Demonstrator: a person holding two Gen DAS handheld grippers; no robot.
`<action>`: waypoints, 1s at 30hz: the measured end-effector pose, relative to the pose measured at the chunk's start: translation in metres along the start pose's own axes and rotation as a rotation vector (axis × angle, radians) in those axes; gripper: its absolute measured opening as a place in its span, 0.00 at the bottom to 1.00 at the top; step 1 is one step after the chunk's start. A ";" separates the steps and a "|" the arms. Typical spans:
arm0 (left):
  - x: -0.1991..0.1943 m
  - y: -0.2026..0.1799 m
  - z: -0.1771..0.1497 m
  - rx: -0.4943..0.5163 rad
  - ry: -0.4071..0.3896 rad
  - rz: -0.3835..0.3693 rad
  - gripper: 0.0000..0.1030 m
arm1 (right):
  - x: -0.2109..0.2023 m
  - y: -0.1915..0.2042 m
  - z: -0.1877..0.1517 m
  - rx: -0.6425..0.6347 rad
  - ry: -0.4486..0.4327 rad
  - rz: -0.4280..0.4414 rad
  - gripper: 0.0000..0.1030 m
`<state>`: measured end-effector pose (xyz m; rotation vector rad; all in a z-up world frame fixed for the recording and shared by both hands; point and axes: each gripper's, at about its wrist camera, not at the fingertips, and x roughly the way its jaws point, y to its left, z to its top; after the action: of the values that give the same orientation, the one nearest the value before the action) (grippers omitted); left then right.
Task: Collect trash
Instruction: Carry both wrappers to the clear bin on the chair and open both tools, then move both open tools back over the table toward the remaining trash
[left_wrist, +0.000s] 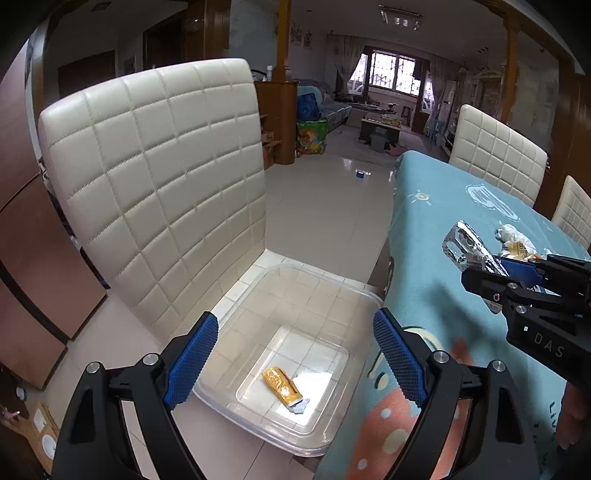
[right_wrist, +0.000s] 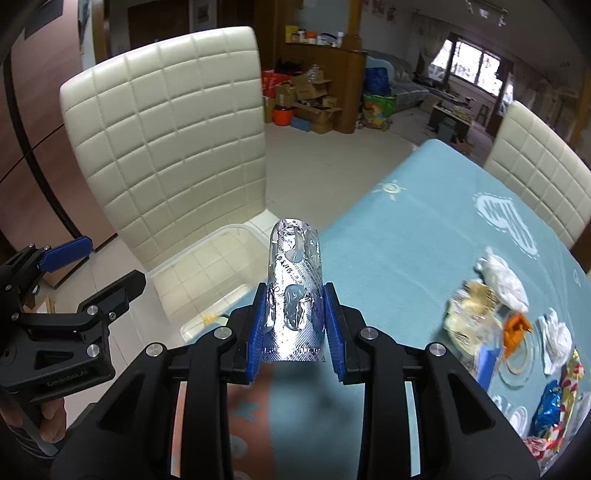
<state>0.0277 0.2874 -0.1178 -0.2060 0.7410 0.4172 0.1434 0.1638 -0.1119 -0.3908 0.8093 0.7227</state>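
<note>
Over table edge (right_wrist: 332, 229), right gripper (right_wrist: 295, 317) pinches blister pack (right_wrist: 295, 291), seemingly clear of bin (right_wrist: 207, 258).

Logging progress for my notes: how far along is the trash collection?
Done: one yellow wrapper lies in the clear bin on the chair. In hand: the right gripper holds a foil blister pack; the left gripper is open over the bin. Left: tissues and wrappers on the table.
</note>
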 end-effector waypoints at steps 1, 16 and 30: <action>0.000 0.004 -0.001 -0.008 0.003 0.007 0.81 | 0.001 0.004 0.001 -0.007 -0.002 0.007 0.31; -0.019 0.045 -0.006 -0.091 0.004 0.075 0.81 | -0.009 0.034 0.011 -0.047 -0.090 0.030 0.75; -0.035 -0.004 -0.001 -0.020 0.009 -0.007 0.81 | -0.036 -0.018 -0.021 0.037 -0.062 -0.065 0.78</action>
<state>0.0056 0.2736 -0.0938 -0.2297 0.7453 0.4178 0.1285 0.1235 -0.0973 -0.3579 0.7475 0.6557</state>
